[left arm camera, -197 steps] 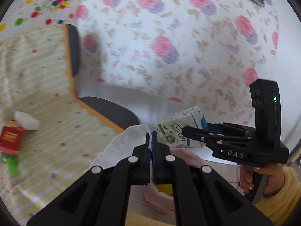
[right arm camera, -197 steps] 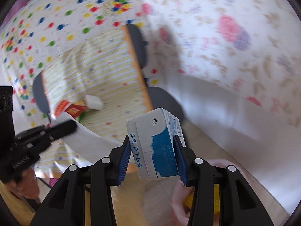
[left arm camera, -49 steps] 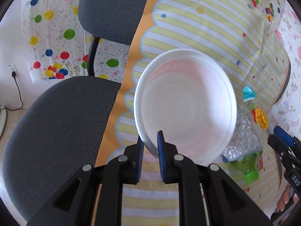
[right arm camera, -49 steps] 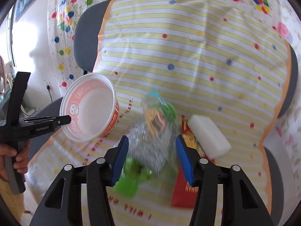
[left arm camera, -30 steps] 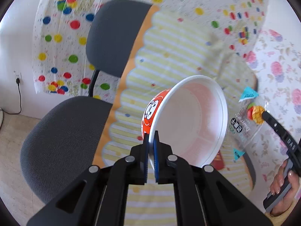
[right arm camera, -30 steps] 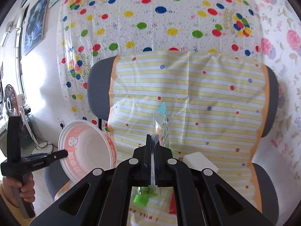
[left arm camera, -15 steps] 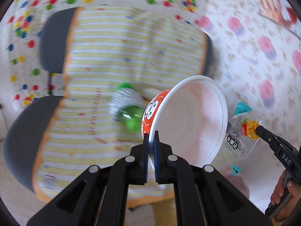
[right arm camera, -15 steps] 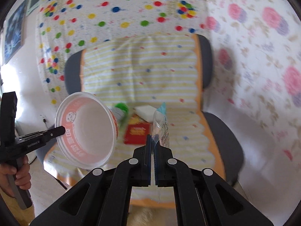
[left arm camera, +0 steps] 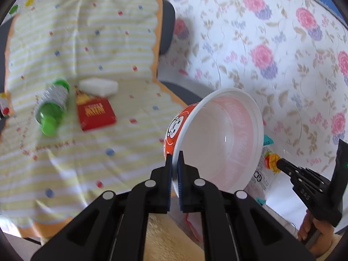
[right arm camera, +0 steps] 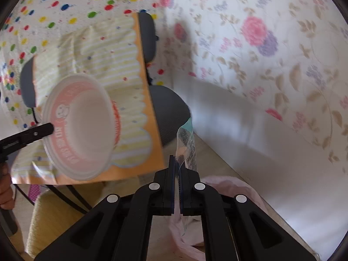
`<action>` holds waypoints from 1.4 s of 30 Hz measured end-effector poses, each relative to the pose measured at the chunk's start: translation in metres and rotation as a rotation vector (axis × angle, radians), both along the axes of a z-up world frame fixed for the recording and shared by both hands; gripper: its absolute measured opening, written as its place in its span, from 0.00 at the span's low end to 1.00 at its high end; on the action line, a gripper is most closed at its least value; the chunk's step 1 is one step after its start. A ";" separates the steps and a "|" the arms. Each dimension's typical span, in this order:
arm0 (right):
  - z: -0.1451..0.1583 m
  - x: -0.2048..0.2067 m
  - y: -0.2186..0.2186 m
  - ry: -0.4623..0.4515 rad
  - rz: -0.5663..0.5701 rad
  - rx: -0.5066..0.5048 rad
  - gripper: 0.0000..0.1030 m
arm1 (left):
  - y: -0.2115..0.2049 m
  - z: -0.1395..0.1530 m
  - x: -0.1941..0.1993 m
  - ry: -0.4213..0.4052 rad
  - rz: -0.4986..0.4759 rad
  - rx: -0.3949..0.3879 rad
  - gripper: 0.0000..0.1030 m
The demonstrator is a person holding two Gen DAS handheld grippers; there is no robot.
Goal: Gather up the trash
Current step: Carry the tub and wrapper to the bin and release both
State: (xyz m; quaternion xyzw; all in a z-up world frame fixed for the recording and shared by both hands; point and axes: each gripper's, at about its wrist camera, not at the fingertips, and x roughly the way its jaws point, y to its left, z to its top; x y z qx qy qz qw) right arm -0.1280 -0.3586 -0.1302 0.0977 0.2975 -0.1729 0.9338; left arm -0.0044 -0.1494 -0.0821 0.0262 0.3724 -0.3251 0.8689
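My left gripper [left arm camera: 175, 163] is shut on the rim of an empty red-and-white noodle bowl [left arm camera: 219, 139] and holds it in the air, off the right of the chair seat. The bowl also shows in the right wrist view [right arm camera: 80, 128]. My right gripper [right arm camera: 176, 167] is shut on a clear plastic snack wrapper [right arm camera: 187, 145] with a teal corner; the wrapper [left arm camera: 264, 169] hangs just right of the bowl. A pink trash bag [right arm camera: 219, 187] lies below the right gripper on the floor. It also shows below the bowl in the left wrist view [left arm camera: 193, 221].
On the chair's yellow striped cover [left arm camera: 87, 54] lie a green plastic bottle [left arm camera: 52, 106], a red packet [left arm camera: 95, 113] and a white foam block [left arm camera: 99, 86]. A floral sheet [left arm camera: 271, 43] covers the wall on the right. The beige floor [right arm camera: 217, 158] runs along the wall.
Both grippers have swung right, away from the chair toward the floral wall, carrying the bowl and the wrapper. The pink bag has come into view below them.
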 end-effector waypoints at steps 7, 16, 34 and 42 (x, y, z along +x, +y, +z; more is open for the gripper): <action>-0.025 -0.007 -0.029 0.060 -0.065 0.014 0.28 | -0.016 -0.009 -0.005 0.022 -0.031 0.027 0.03; -0.010 -0.018 -0.040 -0.022 -0.051 0.105 0.41 | -0.035 -0.024 -0.011 0.069 -0.071 0.063 0.03; 0.013 -0.058 -0.076 -0.116 -0.169 0.098 0.41 | -0.153 -0.062 -0.035 0.213 -0.351 0.144 0.04; 0.015 -0.072 -0.087 -0.116 -0.220 0.103 0.41 | -0.191 -0.074 -0.038 0.215 -0.421 0.160 0.55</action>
